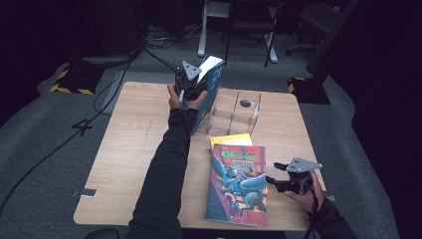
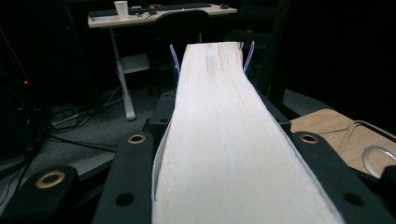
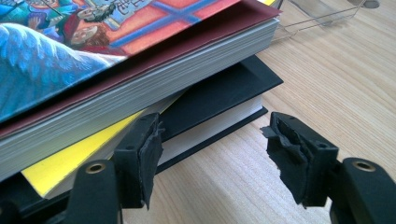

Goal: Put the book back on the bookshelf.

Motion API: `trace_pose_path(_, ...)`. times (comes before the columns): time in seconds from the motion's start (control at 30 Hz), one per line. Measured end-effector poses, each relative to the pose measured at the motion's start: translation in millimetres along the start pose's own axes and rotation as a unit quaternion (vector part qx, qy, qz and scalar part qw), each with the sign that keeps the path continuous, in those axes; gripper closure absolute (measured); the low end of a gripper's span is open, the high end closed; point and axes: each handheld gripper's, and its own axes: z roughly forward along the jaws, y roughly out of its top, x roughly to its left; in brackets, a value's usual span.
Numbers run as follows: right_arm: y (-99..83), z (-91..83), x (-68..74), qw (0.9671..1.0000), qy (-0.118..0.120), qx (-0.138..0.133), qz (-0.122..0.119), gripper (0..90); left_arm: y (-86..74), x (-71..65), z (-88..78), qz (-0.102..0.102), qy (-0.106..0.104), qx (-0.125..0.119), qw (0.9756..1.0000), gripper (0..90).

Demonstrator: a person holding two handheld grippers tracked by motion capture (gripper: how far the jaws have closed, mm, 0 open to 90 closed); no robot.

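Above the table's far edge, beside the clear rack [image 1: 234, 112], the blue book [image 1: 211, 87] stands upright, pinched by the left gripper [image 1: 191, 82]; the step looks like slotting it into the rack, which calls for lining it up over a compartment. Near the front edge, the right gripper [image 1: 272, 180] waits spread beside the book stack [image 1: 238, 184], with bare table to its right.

– What sits ahead of the right tool [image 3: 212, 154]?
– A stack: illustrated book [image 3: 140, 51] over a yellow book [image 3: 65, 165] and a black book [image 3: 219, 100] on the wooden bench [image 3: 327, 79].
– Its jaws?
– Apart, nothing between, left pad beside the black book's edge.
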Motion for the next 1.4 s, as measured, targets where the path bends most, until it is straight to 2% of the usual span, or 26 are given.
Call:
trace_pose_path(0.2,0.2,-0.4,0.4,1.0000,-0.003,0.001,-0.002,36.4,-6.3,3.8,-4.1,-0.012,0.002,-0.009,0.9999,59.6)
trace_pose_path(0.4,0.4,-0.4,1.0,1.0000,-0.002,0.001,-0.005,36.4,-12.0,5.7,-7.9,-0.005,-0.009,-0.005,0.9999,59.2)
trace_pose_path(0.47,0.5,0.0,1.1,1.0000,-0.002,0.002,-0.004,36.4,-12.9,5.5,-8.6,-0.009,-0.011,-0.008,0.9999,59.0)
trace_pose_path(0.77,0.1,0.2,1.1,1.0000,-0.001,0.005,-0.004,36.5,-11.4,4.0,-10.8,-0.002,-0.013,0.004,0.9999,58.1)
trace_pose_path(1.1,0.4,-0.2,1.1,1.0000,-0.003,0.003,-0.004,36.4,-14.2,9.7,-24.2,0.011,-0.018,0.024,0.9995,52.5)
trace_pose_path(1.27,0.1,0.9,0.9,1.0000,-0.004,0.008,-0.004,36.4,-20.8,14.3,-34.5,0.019,-0.027,0.033,0.9989,43.7)
trace_pose_path(1.4,0.9,0.4,1.1,1.0000,-0.005,0.006,-0.004,36.5,-25.6,14.5,-41.6,0.023,-0.029,0.038,0.9986,41.2)
